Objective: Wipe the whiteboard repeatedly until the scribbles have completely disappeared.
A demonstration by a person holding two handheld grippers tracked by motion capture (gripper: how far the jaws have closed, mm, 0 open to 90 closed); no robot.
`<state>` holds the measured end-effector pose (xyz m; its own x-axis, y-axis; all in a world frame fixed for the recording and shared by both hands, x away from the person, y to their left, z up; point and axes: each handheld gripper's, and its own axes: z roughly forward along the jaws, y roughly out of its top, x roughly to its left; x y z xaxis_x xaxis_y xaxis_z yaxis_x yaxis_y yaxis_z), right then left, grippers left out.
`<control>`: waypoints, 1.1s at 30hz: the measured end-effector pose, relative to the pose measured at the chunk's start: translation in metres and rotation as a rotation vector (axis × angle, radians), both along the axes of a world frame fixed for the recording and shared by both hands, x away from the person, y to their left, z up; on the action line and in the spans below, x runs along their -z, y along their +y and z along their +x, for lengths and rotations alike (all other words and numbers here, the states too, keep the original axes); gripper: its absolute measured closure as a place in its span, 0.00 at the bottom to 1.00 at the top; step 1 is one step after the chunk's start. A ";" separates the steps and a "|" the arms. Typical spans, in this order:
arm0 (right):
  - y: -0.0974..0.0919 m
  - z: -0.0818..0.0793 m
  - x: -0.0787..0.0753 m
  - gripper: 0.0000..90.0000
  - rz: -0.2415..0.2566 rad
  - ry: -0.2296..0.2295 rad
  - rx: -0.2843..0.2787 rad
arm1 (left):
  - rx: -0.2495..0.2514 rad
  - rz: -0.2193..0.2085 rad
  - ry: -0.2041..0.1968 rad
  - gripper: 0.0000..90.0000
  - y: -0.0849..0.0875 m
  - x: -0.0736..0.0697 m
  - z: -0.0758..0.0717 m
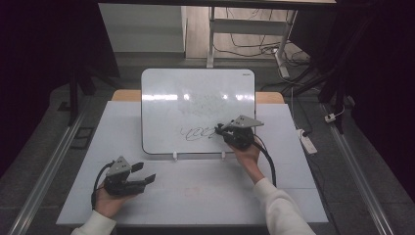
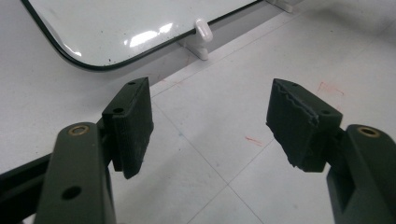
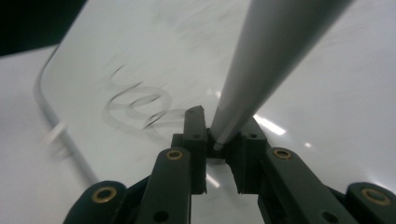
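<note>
The right gripper (image 1: 221, 130) pinches a grey marker (image 3: 261, 70) over the scribbles (image 1: 195, 132) at the whiteboard's (image 1: 195, 88) five o'clock corner, near its lower edge; the marker's tip is cut off. At seven o'clock, the left gripper (image 1: 146, 173) rests spread on open counter (image 1: 205, 191).

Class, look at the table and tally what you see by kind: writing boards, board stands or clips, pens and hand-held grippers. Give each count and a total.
Whiteboard: 1
White board clips: 2
Grey pen: 1
Grippers, left gripper and right gripper: 2
Total: 6
</note>
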<state>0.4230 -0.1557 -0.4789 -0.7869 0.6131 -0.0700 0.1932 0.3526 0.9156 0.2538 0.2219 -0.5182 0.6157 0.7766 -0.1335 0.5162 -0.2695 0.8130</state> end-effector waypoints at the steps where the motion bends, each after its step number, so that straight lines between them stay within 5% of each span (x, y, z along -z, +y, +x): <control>1: 0.000 -0.001 -0.001 0.86 -0.024 -0.018 -0.008 | 0.000 0.001 -0.002 0.36 0.000 0.000 0.000; 5: -0.011 0.007 -0.009 0.86 0.015 -0.055 0.081 | 0.000 0.014 -0.009 0.36 0.001 0.000 -0.003; 8: 0.000 -0.003 0.000 0.86 -0.013 -0.011 0.017 | -0.011 0.001 -0.015 0.36 0.003 -0.001 -0.003; 10: 0.005 -0.009 0.003 0.86 -0.073 -0.042 -0.017 | -0.014 -0.004 -0.015 0.36 0.004 -0.001 -0.003; 11: 0.003 -0.007 0.000 0.86 -0.084 -0.050 0.000 | -0.015 -0.006 -0.016 0.36 0.005 -0.001 -0.003; 14: -0.014 -0.001 -0.007 0.86 -0.012 -0.044 0.098 | -0.017 -0.014 -0.017 0.36 0.006 0.000 -0.001; 17: -0.005 -0.008 0.003 0.86 -0.028 -0.007 0.029 | -0.020 -0.021 -0.016 0.36 0.007 0.000 0.001; 19: 0.001 -0.011 0.005 0.86 -0.059 -0.023 -0.002 | -0.020 -0.024 -0.017 0.36 0.007 0.000 0.000; 22: -0.007 -0.002 -0.004 0.86 -0.015 -0.053 0.081 | -0.025 -0.028 -0.029 0.36 0.008 -0.002 -0.002; 24: -0.005 -0.001 -0.004 0.86 0.001 -0.054 0.088 | -0.030 -0.028 -0.034 0.36 0.007 -0.003 -0.002; 28: 0.009 -0.011 0.003 0.86 -0.075 -0.051 0.001 | -0.035 -0.028 -0.031 0.36 0.008 -0.002 -0.002; 31: -0.006 0.000 -0.006 0.86 -0.009 -0.063 0.100 | -0.031 -0.026 -0.031 0.36 0.008 -0.002 -0.003; 33: -0.007 -0.001 -0.004 0.86 0.005 -0.047 0.093 | -0.033 -0.026 -0.028 0.36 0.007 -0.001 -0.002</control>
